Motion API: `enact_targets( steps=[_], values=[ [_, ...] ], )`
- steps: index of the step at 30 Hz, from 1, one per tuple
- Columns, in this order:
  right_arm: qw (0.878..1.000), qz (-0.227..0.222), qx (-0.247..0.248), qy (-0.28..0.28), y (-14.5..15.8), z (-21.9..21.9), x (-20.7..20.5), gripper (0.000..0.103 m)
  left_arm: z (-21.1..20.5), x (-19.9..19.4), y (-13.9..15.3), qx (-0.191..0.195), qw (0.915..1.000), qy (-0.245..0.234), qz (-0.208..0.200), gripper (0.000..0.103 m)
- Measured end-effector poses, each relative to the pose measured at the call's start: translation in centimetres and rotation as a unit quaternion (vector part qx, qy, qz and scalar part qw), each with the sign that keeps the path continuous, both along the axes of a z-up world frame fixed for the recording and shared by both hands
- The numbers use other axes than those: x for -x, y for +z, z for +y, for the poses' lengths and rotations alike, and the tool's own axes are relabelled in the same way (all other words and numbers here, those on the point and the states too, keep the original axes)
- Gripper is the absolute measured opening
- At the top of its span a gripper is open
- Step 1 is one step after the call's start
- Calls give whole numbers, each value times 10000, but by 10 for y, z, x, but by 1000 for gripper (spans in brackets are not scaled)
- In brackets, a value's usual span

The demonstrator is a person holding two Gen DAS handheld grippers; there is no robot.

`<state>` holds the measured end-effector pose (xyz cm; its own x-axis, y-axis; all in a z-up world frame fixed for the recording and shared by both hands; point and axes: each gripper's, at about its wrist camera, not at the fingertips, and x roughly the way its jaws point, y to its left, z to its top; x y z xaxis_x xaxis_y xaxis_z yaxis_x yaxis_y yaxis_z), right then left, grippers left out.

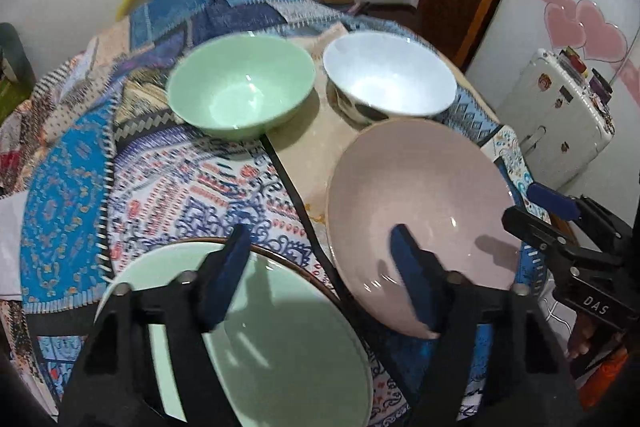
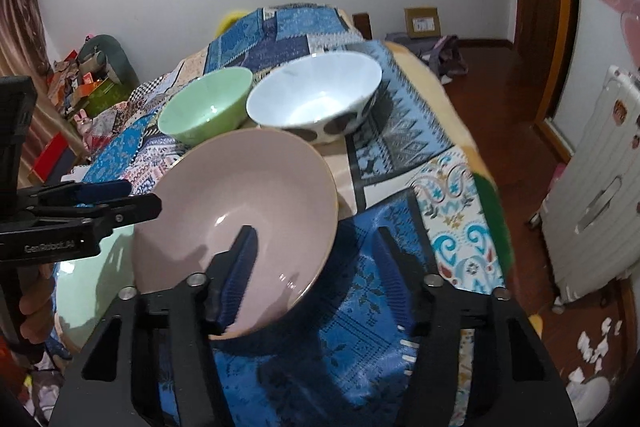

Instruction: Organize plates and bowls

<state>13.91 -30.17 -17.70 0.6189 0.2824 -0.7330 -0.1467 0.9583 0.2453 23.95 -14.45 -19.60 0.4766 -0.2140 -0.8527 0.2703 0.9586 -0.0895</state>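
Over a patterned tablecloth (image 1: 168,187), both grippers, left (image 1: 320,267) and right (image 2: 316,263), hover spread wide, ready to stack the pink bowl (image 2: 240,211).

Bowls: 3 total. One green bowl (image 1: 240,89), one white bowl (image 1: 390,75) with dark spots outside, one pink bowl (image 1: 420,211), the largest. Plates: 1, a green plate (image 1: 280,355). Hand-held grippers: 2, left hand-held gripper (image 1: 320,275) and right hand-held gripper (image 2: 316,267). Patchwork cloth (image 1: 168,187): 1. Suitcase (image 1: 556,115): 1.
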Motion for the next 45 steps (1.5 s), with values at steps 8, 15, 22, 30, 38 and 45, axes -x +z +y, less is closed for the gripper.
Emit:
enact_targets(
  steps=[8,15,22,30,38,45],
  values=[
    [9995,237,-204,57,-16,-4,-6,27,-8,-12,-21,104,9992,-121,364,43],
    [9993,237,-238,132,-18,1,-7,20,-16,-17,-33,138,9978,-239,595,22],
    [9996,254,-112,11,-15,3,-9,19,-25,-9,-30,-25,9981,-357,497,17],
    [9999,121,-106,-32,2,7,-1,19,-19,3,-16,110,9984,-357,430,17],
    [9998,-139,-101,22,24,15,10,19,-5,24,14,249,9991,-312,169,17],
    [9991,-381,-107,143,44,34,19,19,11,43,37,299,9994,-199,-23,17]
  ],
)
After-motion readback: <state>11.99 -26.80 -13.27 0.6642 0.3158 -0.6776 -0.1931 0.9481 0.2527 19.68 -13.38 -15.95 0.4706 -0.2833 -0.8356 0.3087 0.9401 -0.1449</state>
